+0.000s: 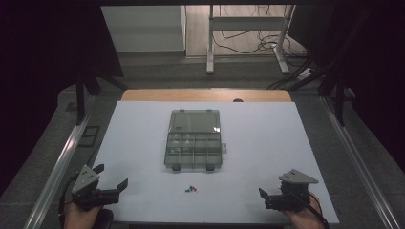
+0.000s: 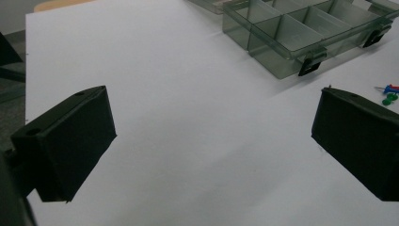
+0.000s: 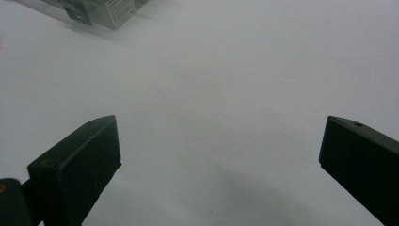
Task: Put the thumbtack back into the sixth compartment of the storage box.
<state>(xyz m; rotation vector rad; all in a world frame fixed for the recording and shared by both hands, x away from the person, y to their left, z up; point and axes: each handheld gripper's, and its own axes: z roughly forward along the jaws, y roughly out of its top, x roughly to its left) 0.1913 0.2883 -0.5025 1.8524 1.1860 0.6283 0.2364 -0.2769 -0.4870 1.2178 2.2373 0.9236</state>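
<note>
Here's the white table top (image 1: 143,157), broad and bare across most of its width, with a strip of wooden edge (image 1: 205,95) showing at its far side. Out in the middle sits the clear compartment box (image 1: 195,140), lid thrown back flat toward the far side, its divided tray facing the person; in the left gripper view the box (image 2: 301,35) sits at the far right, its two dark latches hanging off the near wall.

Now to the near corners. The left gripper (image 1: 112,179) rests low at the near left, held in a hand, jaws spread wide with bare table between them. The left gripper view confirms it: the left gripper (image 2: 211,136) has its two black jaws far apart, pinching nothing.

Over at the near right, the right gripper (image 1: 267,196) sits the same way. In its own view the right gripper (image 3: 219,160) has jaws standing wide, white surface between.

Smallest of all: the push pins (image 1: 191,189), a little cluster of blue, green and red, lying on the table just near of the box, between the two grippers and well apart from both. The pins (image 2: 389,94) peek in beside the right-hand jaw.
</note>
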